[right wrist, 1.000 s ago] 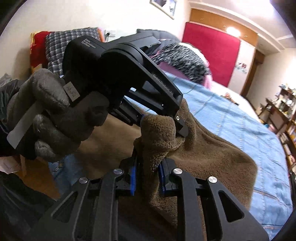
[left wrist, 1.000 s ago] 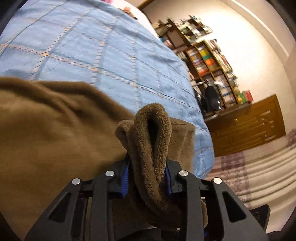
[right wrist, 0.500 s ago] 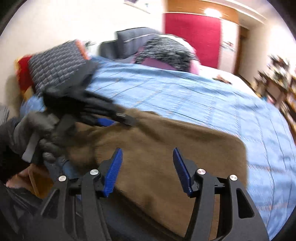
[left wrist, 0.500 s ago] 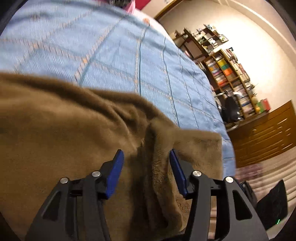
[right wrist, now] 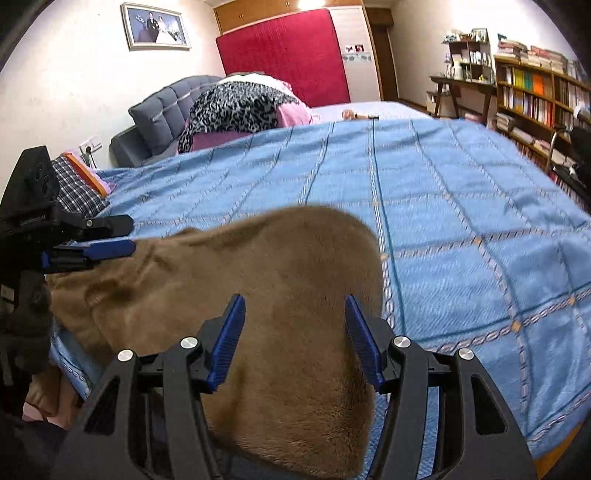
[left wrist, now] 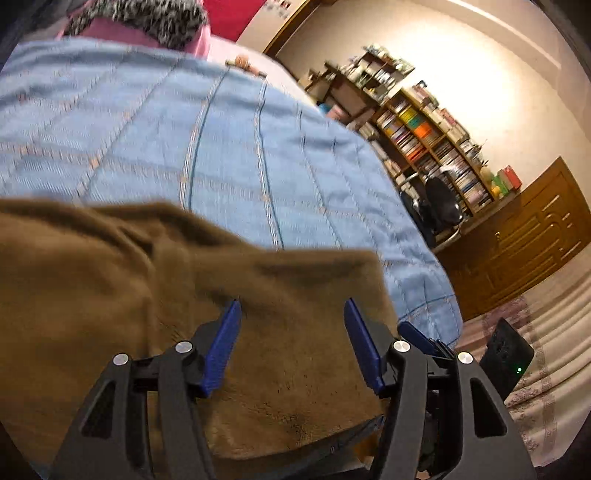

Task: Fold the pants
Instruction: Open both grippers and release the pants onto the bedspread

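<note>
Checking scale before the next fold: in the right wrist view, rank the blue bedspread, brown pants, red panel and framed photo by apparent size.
1. blue bedspread
2. brown pants, though enlarged by nearness to the camera
3. red panel
4. framed photo

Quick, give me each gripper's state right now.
Left gripper: jaws opening, holding nothing; pants lie loose under it.
Right gripper: open, holding nothing, above the pants.
</note>
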The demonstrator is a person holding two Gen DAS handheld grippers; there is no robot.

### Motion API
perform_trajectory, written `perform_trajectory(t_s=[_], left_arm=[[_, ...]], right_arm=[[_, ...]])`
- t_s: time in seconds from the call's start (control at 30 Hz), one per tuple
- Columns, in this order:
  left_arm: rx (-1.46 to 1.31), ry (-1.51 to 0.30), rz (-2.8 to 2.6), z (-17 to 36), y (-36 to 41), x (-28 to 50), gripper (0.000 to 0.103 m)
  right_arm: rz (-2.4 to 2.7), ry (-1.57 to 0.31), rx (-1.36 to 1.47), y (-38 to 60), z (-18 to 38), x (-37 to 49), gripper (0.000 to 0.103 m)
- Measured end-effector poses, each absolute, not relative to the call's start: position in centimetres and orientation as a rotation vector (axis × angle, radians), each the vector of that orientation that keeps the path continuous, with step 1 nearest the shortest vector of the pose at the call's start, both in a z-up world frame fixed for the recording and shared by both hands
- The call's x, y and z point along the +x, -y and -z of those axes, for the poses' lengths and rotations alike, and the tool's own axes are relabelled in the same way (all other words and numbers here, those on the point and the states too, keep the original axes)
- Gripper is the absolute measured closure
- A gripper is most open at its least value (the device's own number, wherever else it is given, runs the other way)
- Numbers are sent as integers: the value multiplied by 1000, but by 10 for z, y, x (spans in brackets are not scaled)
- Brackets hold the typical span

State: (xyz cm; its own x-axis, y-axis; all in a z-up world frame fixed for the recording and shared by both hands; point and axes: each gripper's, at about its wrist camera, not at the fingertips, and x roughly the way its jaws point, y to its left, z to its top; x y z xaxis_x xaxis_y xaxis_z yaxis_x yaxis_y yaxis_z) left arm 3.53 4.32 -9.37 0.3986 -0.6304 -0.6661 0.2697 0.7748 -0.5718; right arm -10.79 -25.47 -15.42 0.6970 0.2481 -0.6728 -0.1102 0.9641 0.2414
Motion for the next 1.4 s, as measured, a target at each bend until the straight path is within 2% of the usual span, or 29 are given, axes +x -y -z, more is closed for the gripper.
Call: perform_trajectory(t_s=[0.13,0.27,0.5,0.67,1.03,1.33,1.4], left_arm=[[-397,-1063,525,128,-42,39,46],[-362,-1042,541,136,-41,38,46],[-351,-1029,544,139,-41,37,46],[-349,-1032,539,139,-42,37,46],[-364,-1028,574,143,-49,37,46],[-419,-1016,594,138,-57,34,46],[-402,-984,564,126,-62,28,42]], right_arm=[[-204,-818,186,249,178,-103,46],[-208,-829,155,245,182,-102,46],[-196,-773,194,254,135,-87,46],[-243,-781,267,252,122,-53,46],[-182,-928,282,245,171,3,48],[-143,-903,177,233,188,2,48],[-134,-903,161,231,188,2,48]])
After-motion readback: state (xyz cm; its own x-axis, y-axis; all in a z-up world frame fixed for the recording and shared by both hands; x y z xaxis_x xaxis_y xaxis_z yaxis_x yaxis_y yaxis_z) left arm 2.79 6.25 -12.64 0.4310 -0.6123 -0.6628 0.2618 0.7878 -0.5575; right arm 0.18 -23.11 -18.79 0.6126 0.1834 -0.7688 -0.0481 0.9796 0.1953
